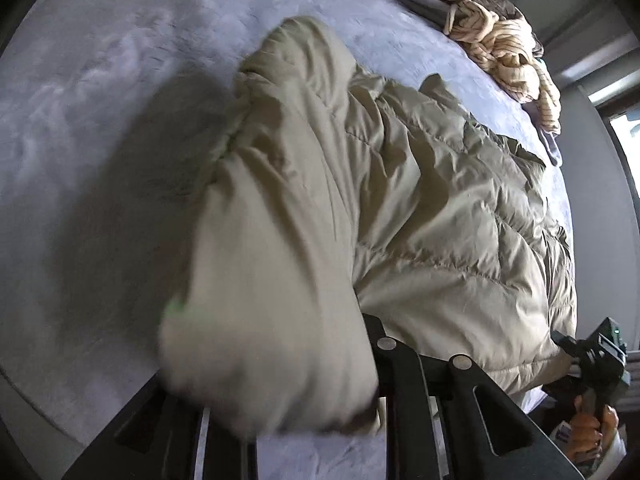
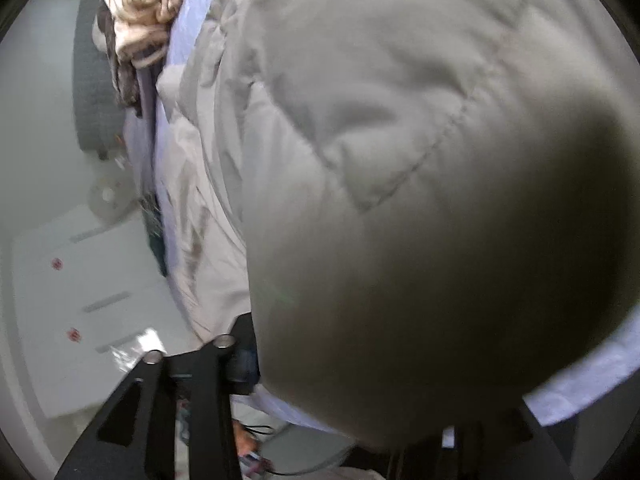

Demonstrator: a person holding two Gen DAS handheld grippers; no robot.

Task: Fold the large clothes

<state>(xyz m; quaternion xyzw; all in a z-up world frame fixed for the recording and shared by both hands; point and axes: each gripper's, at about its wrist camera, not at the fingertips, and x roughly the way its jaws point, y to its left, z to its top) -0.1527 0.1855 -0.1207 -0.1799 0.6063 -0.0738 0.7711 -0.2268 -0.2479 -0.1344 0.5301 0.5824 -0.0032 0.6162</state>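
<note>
A beige quilted puffer jacket (image 1: 432,216) lies on a lavender bed cover (image 1: 100,100). My left gripper (image 1: 276,364) is shut on a thick fold of the jacket, which bulges over the jaws and hides the fingertips. In the right wrist view the same jacket (image 2: 400,160) fills most of the frame. My right gripper (image 2: 344,384) is shut on a bunch of it; the fabric covers the fingertips. The right gripper also shows in the left wrist view (image 1: 592,356) at the jacket's far edge, held by a hand.
A pile of cream and brown clothes (image 1: 500,44) lies at the far edge of the bed, also in the right wrist view (image 2: 136,20). A white drawer unit (image 2: 88,300) stands on the floor beside the bed. A window (image 1: 628,136) is at the right.
</note>
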